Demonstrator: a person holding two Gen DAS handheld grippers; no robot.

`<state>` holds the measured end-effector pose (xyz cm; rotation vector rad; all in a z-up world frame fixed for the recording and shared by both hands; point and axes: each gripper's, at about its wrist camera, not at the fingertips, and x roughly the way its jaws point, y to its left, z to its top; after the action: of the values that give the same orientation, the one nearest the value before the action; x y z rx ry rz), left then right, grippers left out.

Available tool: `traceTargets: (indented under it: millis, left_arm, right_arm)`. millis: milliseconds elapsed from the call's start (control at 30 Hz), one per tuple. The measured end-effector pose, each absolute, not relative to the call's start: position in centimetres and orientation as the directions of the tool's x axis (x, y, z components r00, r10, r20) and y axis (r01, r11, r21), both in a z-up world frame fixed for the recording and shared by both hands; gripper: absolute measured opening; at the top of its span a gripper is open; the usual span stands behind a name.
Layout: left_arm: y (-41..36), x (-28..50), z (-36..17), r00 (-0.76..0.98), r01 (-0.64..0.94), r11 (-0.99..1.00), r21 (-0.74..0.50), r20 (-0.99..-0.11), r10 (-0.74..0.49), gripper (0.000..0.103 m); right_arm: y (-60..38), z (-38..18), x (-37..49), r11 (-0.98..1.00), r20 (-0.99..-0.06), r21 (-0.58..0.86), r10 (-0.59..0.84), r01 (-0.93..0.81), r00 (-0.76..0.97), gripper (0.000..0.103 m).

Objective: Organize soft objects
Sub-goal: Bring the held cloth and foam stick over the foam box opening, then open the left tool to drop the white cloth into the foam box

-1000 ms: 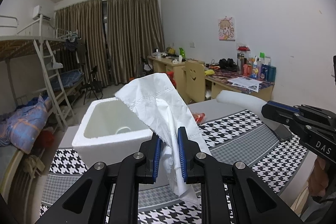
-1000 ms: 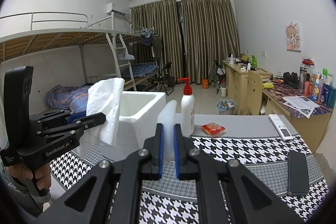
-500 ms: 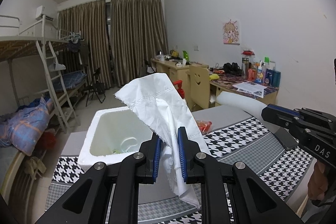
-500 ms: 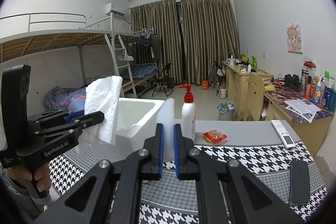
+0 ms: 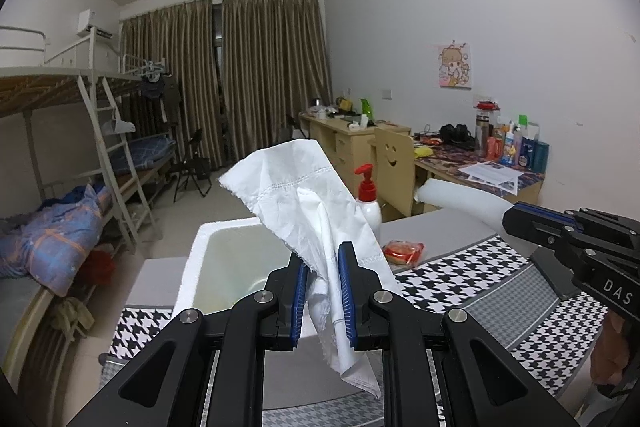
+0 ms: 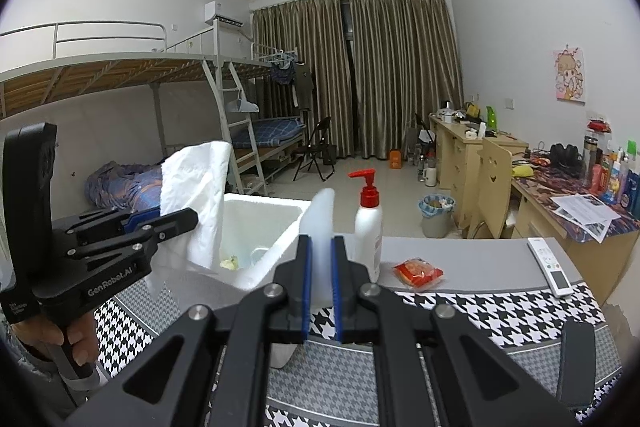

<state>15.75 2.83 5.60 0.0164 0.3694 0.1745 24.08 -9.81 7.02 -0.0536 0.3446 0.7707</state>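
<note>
Left gripper (image 5: 323,287): jaws narrow, clamped on crumpled white cloth (image 5: 316,211), held above near edge of white foam box (image 5: 200,259).
Right gripper (image 6: 319,281): jaws fully closed on pale foam strip (image 6: 322,219), raised beside box, right of it.
Box on houndstooth table cover (image 6: 480,311); small yellowish scrap (image 6: 230,262) inside, possibly more, view unclear.
Pump bottle (image 6: 369,223), red packet (image 6: 418,273), remote (image 6: 550,267) standing apart on table.

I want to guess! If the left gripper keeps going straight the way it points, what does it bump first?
Probably the white foam box: the left gripper, shut on a white cloth, points at its open top. Depth is unclear.
</note>
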Motion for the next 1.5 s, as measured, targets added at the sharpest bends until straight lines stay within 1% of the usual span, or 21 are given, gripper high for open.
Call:
traceTargets:
  millis: [767, 967, 1400, 1467, 1500]
  left_arm:
    - [5.4, 18.2, 5.8, 0.892, -0.251, 0.967, 0.033, -0.379, 0.245, 0.017]
    - [6.1, 18.8, 5.5, 0.879, -0.278, 0.959, 0.045, -0.39, 0.273, 0.017]
    - [8.3, 20.7, 4.3, 0.858, -0.281, 0.959, 0.029, -0.441, 0.264, 0.018]
    - [8.4, 20.9, 4.1, 0.852, -0.281, 0.959, 0.033, -0.451, 0.265, 0.024]
    - [8.5, 20.8, 4.1, 0.852, -0.283, 0.959, 0.03, -0.452, 0.266, 0.033]
  right_arm:
    - [-6.1, 7.5, 25.4, 0.658, -0.347, 0.064, 0.72, -0.75, 0.601, 0.011]
    - [-5.1, 7.4, 25.8, 0.643, -0.355, 0.071, 0.731, -0.763, 0.583, 0.011]
    - [-3.6, 7.1, 26.7, 0.647, -0.375, 0.064, 0.721, -0.76, 0.582, 0.011]
    - [-3.3, 7.2, 26.6, 0.646, -0.379, 0.062, 0.72, -0.761, 0.581, 0.011]
    - [-3.2, 7.2, 26.5, 0.645, -0.38, 0.058, 0.72, -0.762, 0.581, 0.011]
